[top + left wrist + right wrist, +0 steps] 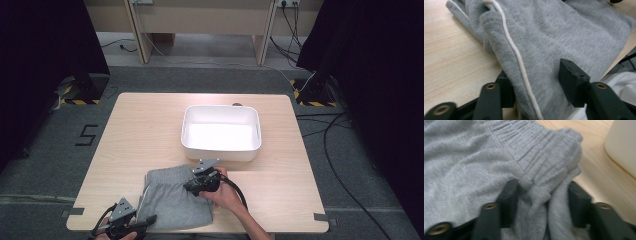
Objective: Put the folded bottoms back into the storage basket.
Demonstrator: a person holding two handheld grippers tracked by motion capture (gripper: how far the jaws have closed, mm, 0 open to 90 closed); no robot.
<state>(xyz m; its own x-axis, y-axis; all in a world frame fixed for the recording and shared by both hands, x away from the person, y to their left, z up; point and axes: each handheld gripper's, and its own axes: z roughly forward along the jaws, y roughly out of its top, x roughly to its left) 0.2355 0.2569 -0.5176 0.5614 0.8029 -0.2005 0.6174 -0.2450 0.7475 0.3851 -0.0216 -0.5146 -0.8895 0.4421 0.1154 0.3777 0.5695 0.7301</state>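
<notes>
High view: grey shorts [175,197] lay folded at near table [140,130] edge, just before white bin [221,132] — left gripper [145,221] gaped around near-left hem, right gripper [197,186] straddled far-right waistband, grip unclear — bin lay straight ahead

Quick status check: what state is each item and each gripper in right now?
grey shorts: folded, flat on the table, near edge.
white tub: upright, empty.
left gripper: open, jaws astride the shorts' piped edge.
right gripper: open, jaws astride the bunched waistband.
</notes>
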